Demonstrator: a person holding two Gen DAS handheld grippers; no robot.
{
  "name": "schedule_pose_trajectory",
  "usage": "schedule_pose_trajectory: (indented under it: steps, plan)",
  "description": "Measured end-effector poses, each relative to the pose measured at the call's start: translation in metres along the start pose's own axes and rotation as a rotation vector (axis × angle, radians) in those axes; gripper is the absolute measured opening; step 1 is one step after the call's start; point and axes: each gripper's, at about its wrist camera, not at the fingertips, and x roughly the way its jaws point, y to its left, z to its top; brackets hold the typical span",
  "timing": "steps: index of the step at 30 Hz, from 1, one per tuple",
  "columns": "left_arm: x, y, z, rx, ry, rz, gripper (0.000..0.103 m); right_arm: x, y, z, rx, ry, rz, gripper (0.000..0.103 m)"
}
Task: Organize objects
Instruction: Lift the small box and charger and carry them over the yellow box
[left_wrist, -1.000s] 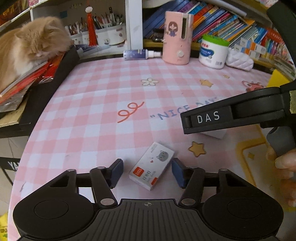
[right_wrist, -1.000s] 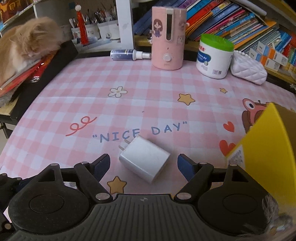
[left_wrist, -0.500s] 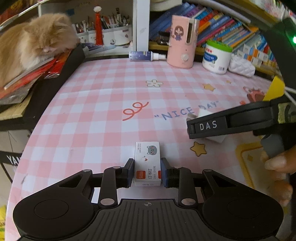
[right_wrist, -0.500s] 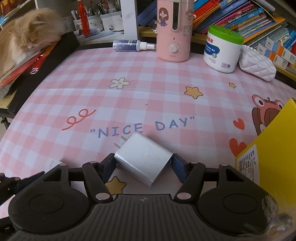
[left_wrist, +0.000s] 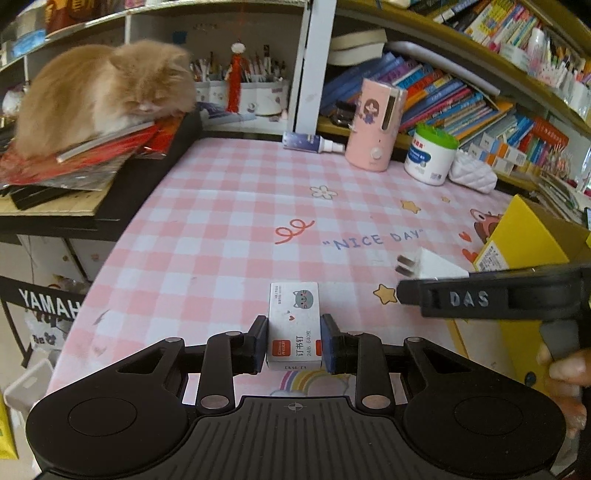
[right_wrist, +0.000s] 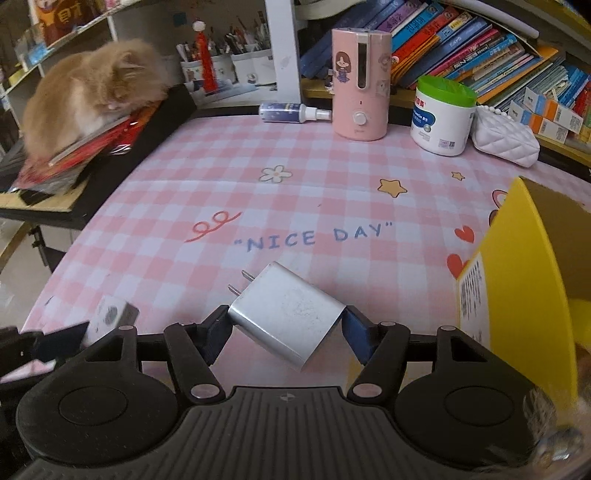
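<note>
My left gripper (left_wrist: 294, 345) is shut on a small white staple box (left_wrist: 294, 323) with a grey cat print and holds it above the pink checked tablecloth (left_wrist: 229, 221). My right gripper (right_wrist: 282, 332) is shut on a white wall charger (right_wrist: 286, 312), prongs pointing left, lifted off the cloth. The charger (left_wrist: 424, 264) and the right gripper's black body marked DAS show at the right of the left wrist view. The staple box (right_wrist: 109, 319) shows at the lower left of the right wrist view. An open yellow cardboard box (right_wrist: 524, 280) stands at the right.
A ginger cat (left_wrist: 99, 88) lies on papers on a black stand at the back left. A spray bottle (right_wrist: 291, 112), a pink humidifier (right_wrist: 360, 77), a green-lidded white tub (right_wrist: 441, 116) and a white quilted pouch (right_wrist: 504, 140) line the back edge, with bookshelves behind.
Both grippers closed from open: the left on the staple box, the right on the charger. Both then rose off the cloth with their objects.
</note>
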Motion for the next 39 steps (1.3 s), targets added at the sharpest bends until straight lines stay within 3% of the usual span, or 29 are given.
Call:
schedule_pose_trajectory:
  steps: [9, 25, 39]
  plan:
    - [-0.044, 0.007, -0.018, -0.032, -0.046, -0.036, 0.028, -0.044, 0.011, -0.032, -0.049, -0.019, 0.024, 0.063]
    - [-0.108, 0.009, -0.069, -0.038, -0.046, -0.099, 0.028, -0.110, 0.035, -0.101, -0.027, -0.031, 0.011, 0.063]
    - [-0.146, -0.007, -0.104, 0.039, -0.036, -0.156, 0.028, -0.156, 0.043, -0.151, 0.034, -0.063, -0.029, 0.063]
